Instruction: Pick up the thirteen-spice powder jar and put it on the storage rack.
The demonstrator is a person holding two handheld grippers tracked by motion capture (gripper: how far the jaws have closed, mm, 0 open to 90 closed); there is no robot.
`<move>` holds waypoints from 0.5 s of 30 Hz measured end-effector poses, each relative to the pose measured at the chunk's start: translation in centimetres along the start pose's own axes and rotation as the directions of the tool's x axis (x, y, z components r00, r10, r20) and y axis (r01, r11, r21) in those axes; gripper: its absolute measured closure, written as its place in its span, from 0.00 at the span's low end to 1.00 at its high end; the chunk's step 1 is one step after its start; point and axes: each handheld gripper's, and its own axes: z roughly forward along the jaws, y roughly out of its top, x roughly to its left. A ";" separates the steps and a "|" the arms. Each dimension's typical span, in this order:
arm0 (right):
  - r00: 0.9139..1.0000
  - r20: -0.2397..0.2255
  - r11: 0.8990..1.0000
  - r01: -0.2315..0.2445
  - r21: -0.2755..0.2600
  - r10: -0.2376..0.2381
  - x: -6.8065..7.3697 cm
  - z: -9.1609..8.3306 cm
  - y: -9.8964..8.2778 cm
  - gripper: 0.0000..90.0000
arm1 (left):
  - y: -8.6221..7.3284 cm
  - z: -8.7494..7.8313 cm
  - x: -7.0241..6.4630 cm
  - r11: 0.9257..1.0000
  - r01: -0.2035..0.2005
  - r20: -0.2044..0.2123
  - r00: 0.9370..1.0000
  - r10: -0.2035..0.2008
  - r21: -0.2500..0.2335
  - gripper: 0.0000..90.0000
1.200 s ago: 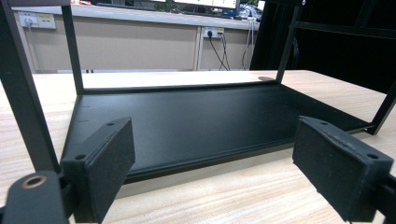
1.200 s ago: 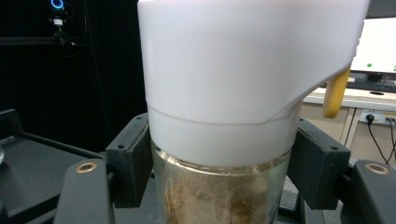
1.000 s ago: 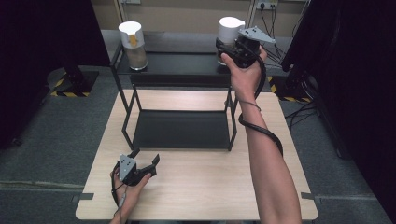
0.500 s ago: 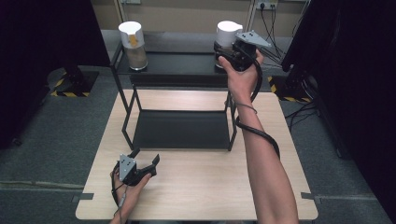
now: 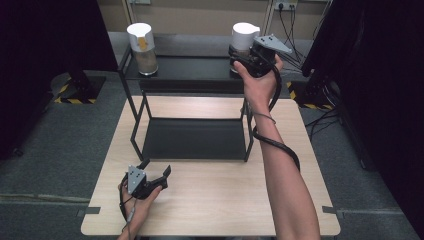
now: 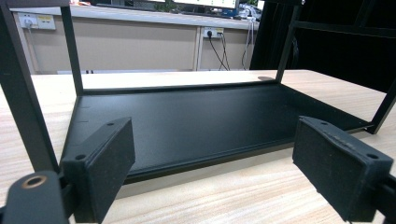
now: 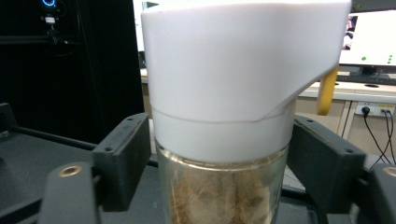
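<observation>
A glass jar (image 5: 244, 36) with a white lid and brown contents stands at the right end of the black rack's top shelf (image 5: 190, 67). My right gripper (image 5: 240, 56) is raised to it. In the right gripper view the jar (image 7: 233, 93) fills the space between the pads (image 7: 123, 158), which have just been opening and stand a sliver off the glass on both sides. My left gripper (image 5: 156, 167) rests low on the wooden table (image 5: 225, 200), open and with nothing in it, facing the rack's lower shelf (image 6: 187, 116).
A second jar (image 5: 141, 45) with a white lid and a yellow tab stands at the left end of the top shelf. The rack's thin black legs (image 5: 247, 132) frame the lower shelf (image 5: 195, 137). Dark curtains and floor cables surround the table.
The right hand and the jar have shifted slightly left and settled at the top shelf's right end. The left gripper has stayed where it was.
</observation>
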 end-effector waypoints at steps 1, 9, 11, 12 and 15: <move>1.000 -0.001 1.000 -0.005 0.001 0.005 0.0 0.0 0.0 0.22 | 0.0 0.0 0.0 1.000 -0.001 0.000 1.000 0.001 0.000 0.14; 1.000 -0.004 1.000 -0.020 -0.006 0.020 -0.1 -0.8 -0.5 0.14 | 0.0 0.0 0.0 1.000 -0.001 0.000 1.000 0.001 0.000 0.14; 1.000 -0.008 1.000 -0.018 -0.011 0.018 -0.1 -1.0 -0.6 0.13 | 0.0 0.0 0.0 1.000 -0.001 0.000 1.000 0.001 0.000 0.14; 1.000 -0.013 1.000 -0.019 -0.014 0.019 -0.2 -1.2 -0.7 0.13 | 0.0 0.0 0.0 1.000 -0.001 0.000 1.000 0.001 -0.001 0.14; 1.000 -0.022 1.000 -0.018 -0.022 0.018 -0.2 -1.6 -0.9 0.12 | 0.0 0.0 0.0 1.000 -0.002 -0.001 1.000 0.002 -0.001 0.14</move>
